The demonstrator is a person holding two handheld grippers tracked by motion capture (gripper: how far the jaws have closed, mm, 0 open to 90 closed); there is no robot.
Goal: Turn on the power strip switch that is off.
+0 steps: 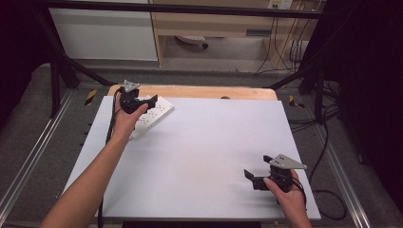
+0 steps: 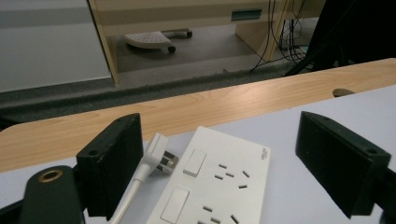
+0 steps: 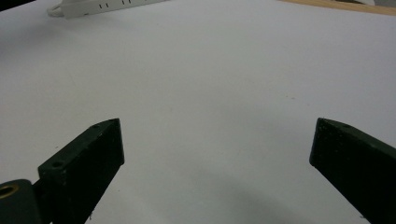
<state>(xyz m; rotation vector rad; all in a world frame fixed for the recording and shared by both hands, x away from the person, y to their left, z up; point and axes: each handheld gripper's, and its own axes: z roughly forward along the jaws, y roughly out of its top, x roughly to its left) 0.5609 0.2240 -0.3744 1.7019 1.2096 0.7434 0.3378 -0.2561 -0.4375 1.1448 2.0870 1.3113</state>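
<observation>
High view: white board (image 1: 204, 152) covers wooden table (image 1: 199, 91); grey floor (image 1: 214, 57) beyond.

light: even, overhead | shadows: soft, faint | surroundings: dim | focus: slightly soft, grainy

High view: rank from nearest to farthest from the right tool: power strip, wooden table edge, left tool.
1. Left tool, far left, over the power strip.
2. Power strip, far-left on the white board; too close to call against the left tool.
3. Wooden table edge, along the far side, beyond the board.
</observation>
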